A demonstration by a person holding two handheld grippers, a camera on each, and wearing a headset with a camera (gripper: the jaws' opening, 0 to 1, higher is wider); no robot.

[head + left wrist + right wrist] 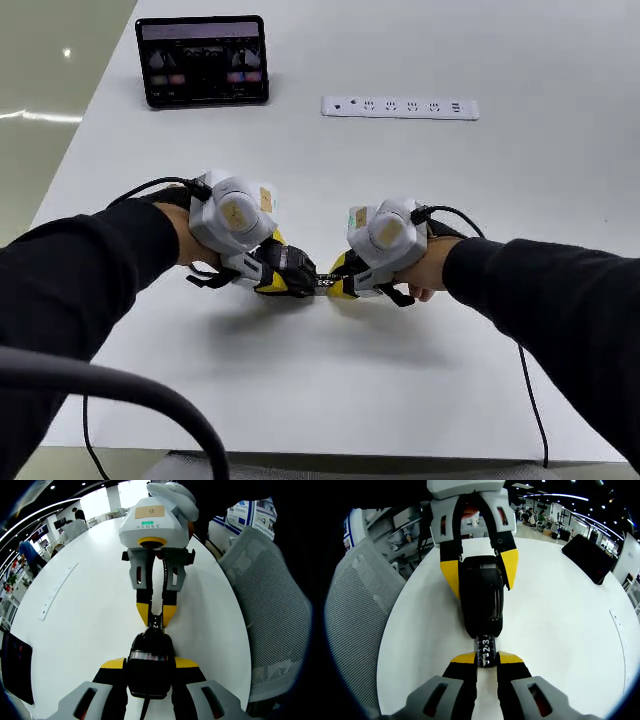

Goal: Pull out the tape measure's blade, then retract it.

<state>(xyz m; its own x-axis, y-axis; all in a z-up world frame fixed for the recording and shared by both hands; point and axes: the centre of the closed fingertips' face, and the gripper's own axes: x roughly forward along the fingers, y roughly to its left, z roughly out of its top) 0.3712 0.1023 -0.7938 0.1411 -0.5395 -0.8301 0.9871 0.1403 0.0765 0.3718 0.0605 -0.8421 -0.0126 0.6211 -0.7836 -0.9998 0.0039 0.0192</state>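
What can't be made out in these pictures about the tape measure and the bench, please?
Tip of the blade: right gripper view, hidden inside the shut right gripper.
Sides of the tape measure: left gripper view, covered by the left gripper clamping it.
Blade markings: head view, too small to read.
Screen of the tablet: head view, too small and blurred.
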